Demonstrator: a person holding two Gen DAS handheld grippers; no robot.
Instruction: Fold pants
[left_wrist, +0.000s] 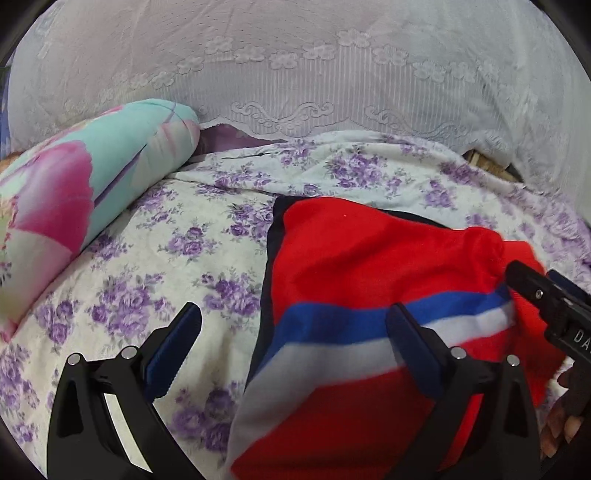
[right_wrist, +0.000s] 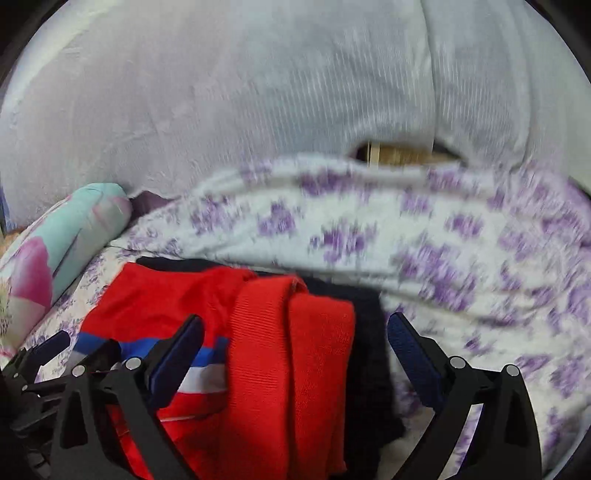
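Note:
Red pants (left_wrist: 351, 251) with a blue and white stripe and dark trim lie bunched on the floral bed. My left gripper (left_wrist: 295, 321) is open above their left edge, its right finger over the stripe. In the right wrist view the pants (right_wrist: 288, 350) lie partly folded, a red layer draped over the top. My right gripper (right_wrist: 295, 336) is open, its fingers on either side of that red fold and not touching it. The right gripper also shows in the left wrist view (left_wrist: 546, 295) at the pants' right edge. The left gripper shows at the right wrist view's lower left (right_wrist: 55, 354).
A rolled teal and pink blanket (left_wrist: 74, 206) lies at the left. A white lace mosquito net (left_wrist: 295, 74) hangs behind the bed. The floral sheet (left_wrist: 166, 258) spreads to the left of the pants. A wooden gap (right_wrist: 399, 151) shows under the net.

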